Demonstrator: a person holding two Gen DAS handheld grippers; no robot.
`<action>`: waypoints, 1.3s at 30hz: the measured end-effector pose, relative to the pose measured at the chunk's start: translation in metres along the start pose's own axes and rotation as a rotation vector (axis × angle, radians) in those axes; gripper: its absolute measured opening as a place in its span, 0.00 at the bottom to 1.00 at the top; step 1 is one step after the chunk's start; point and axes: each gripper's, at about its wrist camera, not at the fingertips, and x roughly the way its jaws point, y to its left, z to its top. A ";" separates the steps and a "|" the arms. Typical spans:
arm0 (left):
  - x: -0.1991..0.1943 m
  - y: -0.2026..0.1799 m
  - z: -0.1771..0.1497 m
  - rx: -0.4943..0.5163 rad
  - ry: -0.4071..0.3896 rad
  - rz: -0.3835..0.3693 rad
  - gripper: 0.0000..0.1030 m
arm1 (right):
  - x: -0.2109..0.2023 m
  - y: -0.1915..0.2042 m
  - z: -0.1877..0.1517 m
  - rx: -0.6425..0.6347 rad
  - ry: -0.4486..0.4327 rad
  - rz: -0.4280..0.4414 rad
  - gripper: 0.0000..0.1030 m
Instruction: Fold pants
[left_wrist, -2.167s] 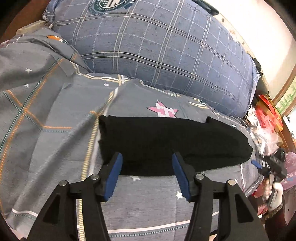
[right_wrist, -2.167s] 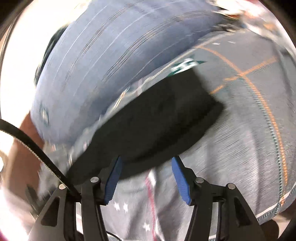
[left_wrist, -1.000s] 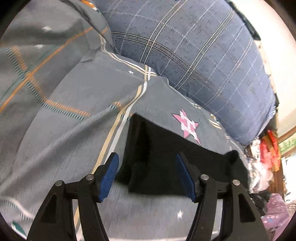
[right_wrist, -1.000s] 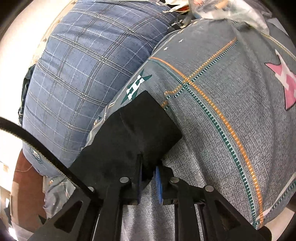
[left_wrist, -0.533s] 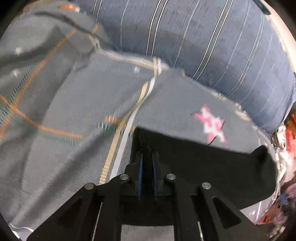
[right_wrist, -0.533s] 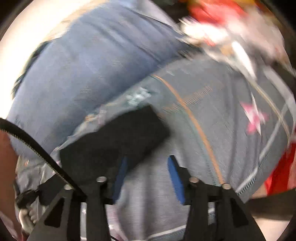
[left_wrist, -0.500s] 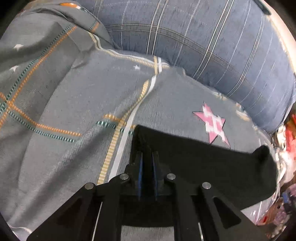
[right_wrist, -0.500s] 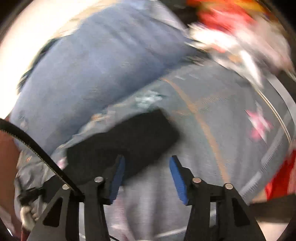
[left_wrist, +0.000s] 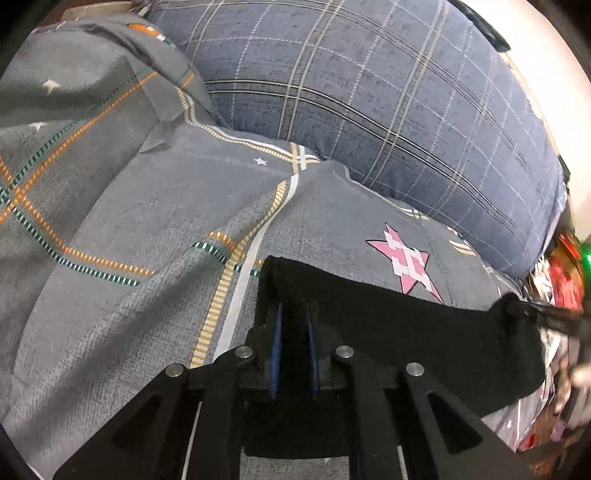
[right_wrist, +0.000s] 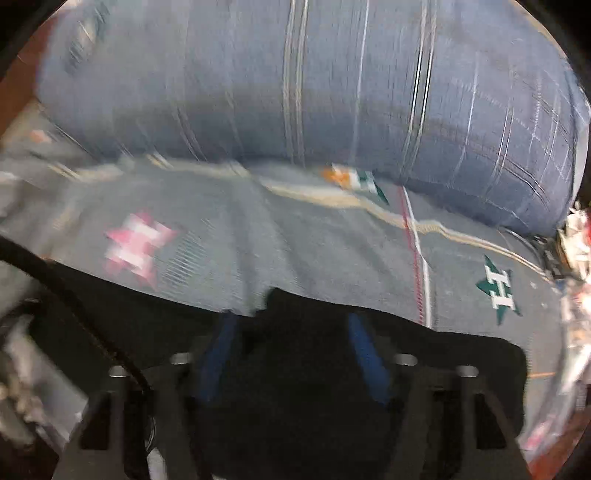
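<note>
The left gripper (left_wrist: 293, 317) is clamped on a raised fold of the black pants (left_wrist: 406, 332), which lie on the grey sheet (left_wrist: 147, 221) stretching toward 3 o'clock. The right gripper (right_wrist: 291, 328), blurred, has just been closing; its blue pads stand apart over the pants' edge, not visibly pressing. At 1 o'clock sits a pink star (left_wrist: 406, 260); at 12, the blue plaid pillow (left_wrist: 369, 92).

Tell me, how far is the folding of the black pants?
Done: the pants already lie as a narrow folded strip on the bed cover. In hand: the left gripper has just closed on one end; the right gripper has just been closing around the other, pads not yet pressing. Left: probably folding end to end.
</note>
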 end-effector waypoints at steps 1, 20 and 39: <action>0.001 -0.002 0.001 0.007 0.004 -0.001 0.11 | 0.009 0.000 0.005 -0.004 0.049 -0.012 0.10; -0.050 0.087 0.011 -0.336 -0.094 -0.086 0.36 | -0.030 0.038 0.043 0.050 -0.051 0.172 0.60; -0.069 0.112 0.006 -0.439 -0.165 -0.028 0.36 | 0.029 0.315 0.040 -0.444 0.145 0.047 0.67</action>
